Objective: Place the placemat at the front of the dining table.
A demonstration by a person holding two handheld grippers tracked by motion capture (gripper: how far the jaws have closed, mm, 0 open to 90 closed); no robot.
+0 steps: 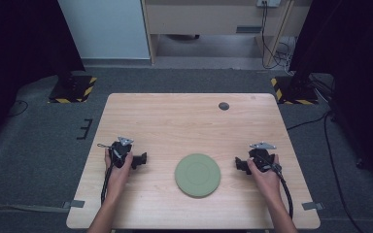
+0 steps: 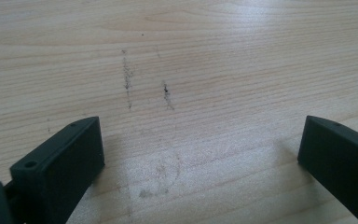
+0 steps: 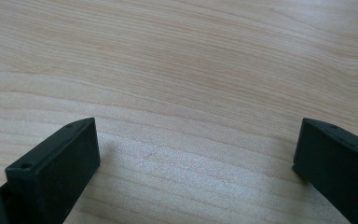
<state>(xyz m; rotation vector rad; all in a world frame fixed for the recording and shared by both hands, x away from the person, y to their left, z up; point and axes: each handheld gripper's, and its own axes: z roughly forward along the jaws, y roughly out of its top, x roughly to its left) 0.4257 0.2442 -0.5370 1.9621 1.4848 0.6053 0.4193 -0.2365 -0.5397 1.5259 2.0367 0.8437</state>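
Both grippers sitting on table (image 1: 175, 116), jaws apart: left gripper (image 1: 143, 158) and right gripper (image 1: 237, 163) flanking green plate (image 1: 197, 174), not touching it.

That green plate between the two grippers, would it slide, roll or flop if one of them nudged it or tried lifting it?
The green plate lies flat on the wooden table, so a nudge would probably slide it, not roll or tip it. Its even round rim suggests it is stiff, not floppy. Lying so low, its edge may be hard for the jaws to get under.
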